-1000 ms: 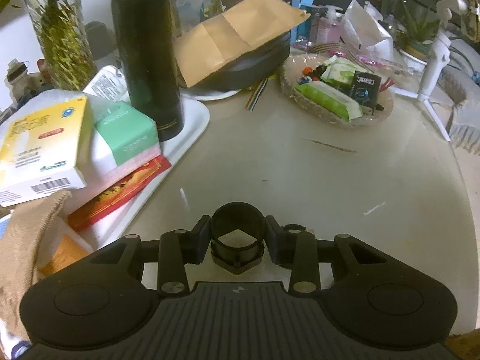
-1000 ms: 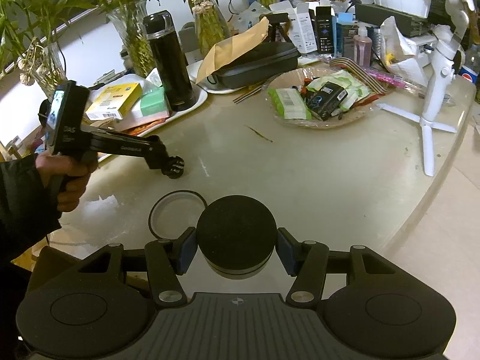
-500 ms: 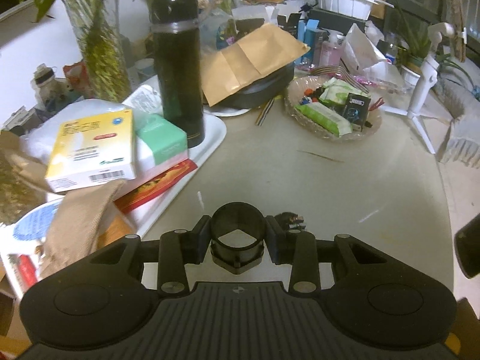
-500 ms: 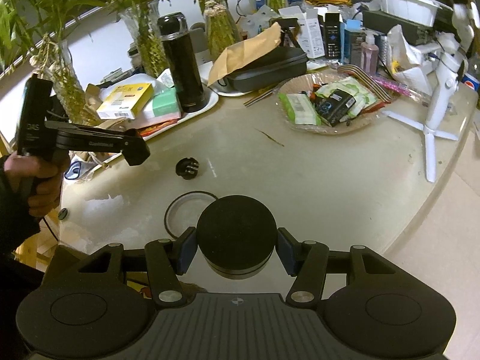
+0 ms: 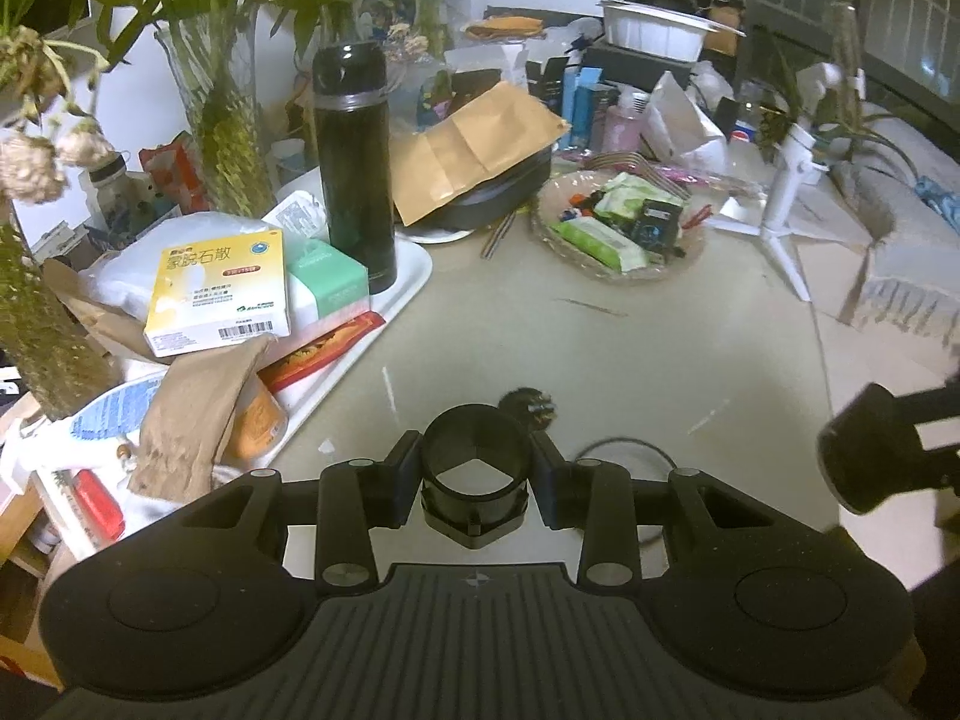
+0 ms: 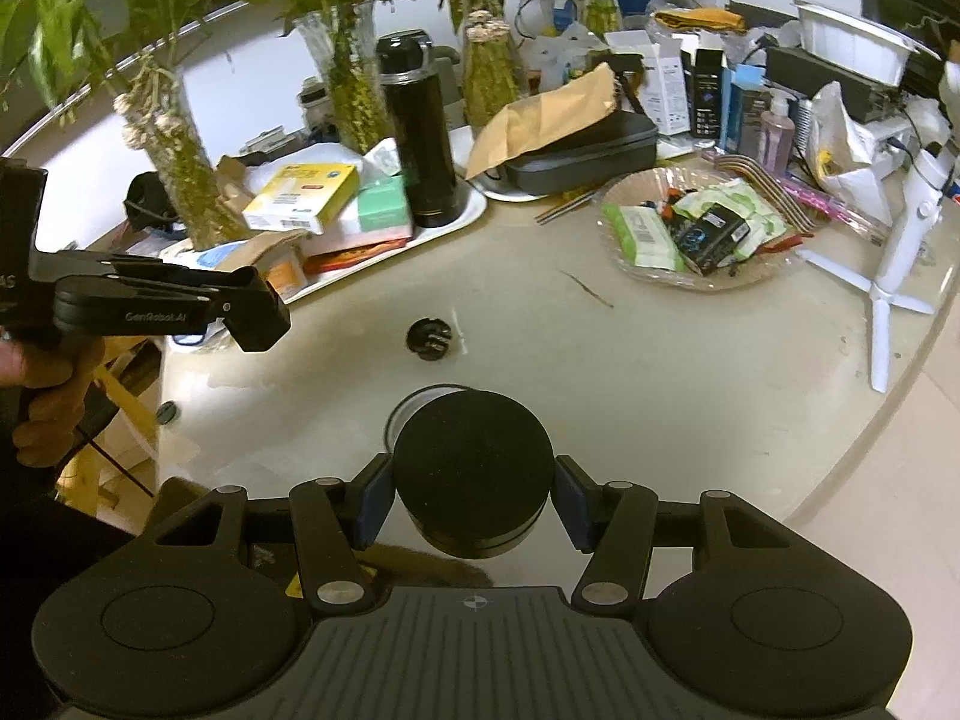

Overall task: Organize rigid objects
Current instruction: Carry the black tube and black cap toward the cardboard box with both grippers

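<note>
Your left gripper [image 5: 477,471] is clamped on a short black ring adapter [image 5: 476,483], both pads bearing on its sides, and holds it clear above the table [image 5: 600,360]. Its round opening faces the camera, with an angular cut-out showing inside.

Your right gripper [image 6: 474,480] is closed at about mid width on a round black cap [image 6: 472,471]. The pads press its left and right sides, its flat matte face is toward the camera, and it too hangs above the table top.

On the table, near its near edge, lies a thin black ring [image 5: 618,450], partly hidden behind the left gripper. Just beyond it sits a small black screw mount [image 6: 429,338], loose and apart from both tools.

Toward the table's far left edge a white tray [image 5: 390,300] carries an upright black flask [image 5: 354,162], a yellow box [image 5: 219,294] and a green box [image 5: 327,288]. At the far middle a glass dish [image 6: 696,228] holds wipe packets. A white tripod [image 6: 900,240] stands at the right edge.

In the right wrist view, your hand [image 6: 48,396] grips the left tool's handle at the table's left edge.
</note>
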`<state>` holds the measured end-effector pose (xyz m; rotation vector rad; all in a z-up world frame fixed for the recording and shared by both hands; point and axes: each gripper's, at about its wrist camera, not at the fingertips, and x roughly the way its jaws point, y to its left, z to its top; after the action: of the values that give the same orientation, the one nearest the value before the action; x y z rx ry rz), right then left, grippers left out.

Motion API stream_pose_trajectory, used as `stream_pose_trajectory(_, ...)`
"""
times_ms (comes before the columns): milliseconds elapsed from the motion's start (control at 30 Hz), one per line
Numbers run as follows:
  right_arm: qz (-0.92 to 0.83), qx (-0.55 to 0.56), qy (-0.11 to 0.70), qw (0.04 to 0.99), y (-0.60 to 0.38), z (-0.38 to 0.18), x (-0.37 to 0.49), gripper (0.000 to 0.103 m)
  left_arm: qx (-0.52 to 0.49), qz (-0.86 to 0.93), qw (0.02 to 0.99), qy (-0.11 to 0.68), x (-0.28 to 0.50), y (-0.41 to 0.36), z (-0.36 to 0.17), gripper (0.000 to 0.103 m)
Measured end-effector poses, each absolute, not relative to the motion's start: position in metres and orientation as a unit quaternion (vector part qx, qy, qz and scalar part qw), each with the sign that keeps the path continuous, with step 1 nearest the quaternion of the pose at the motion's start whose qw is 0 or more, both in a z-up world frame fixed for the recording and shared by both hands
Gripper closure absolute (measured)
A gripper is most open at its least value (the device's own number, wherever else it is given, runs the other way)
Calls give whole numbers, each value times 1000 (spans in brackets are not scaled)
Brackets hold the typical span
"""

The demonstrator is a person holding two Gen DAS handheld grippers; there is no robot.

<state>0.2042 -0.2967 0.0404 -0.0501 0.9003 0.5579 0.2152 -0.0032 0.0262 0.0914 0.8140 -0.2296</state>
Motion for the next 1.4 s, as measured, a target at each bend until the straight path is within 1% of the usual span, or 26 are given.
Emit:
stream_pose_trajectory(633, 291, -46, 426, 855, -287, 57, 158, 44, 35, -126, 904, 408, 140, -13, 40, 66)
stream_pose_trajectory(1000, 297, -43, 427, 853, -292, 57, 138, 44, 24, -142, 890, 432, 107, -20, 23, 66)
stream_pose_trajectory(1267, 299, -40, 433, 849, -294, 52, 129, 44, 28, -148, 885, 441, 100, -23, 10, 65)
stream_pose_trajectory(1367, 299, -39, 434, 849, -294, 52, 128, 44, 24, -146, 890, 431, 97, -22, 13, 59)
stream_pose_trajectory(1400, 299, -39, 434, 849, -294, 52, 128, 44, 19, -147, 891, 430, 96, -21, 14, 52)
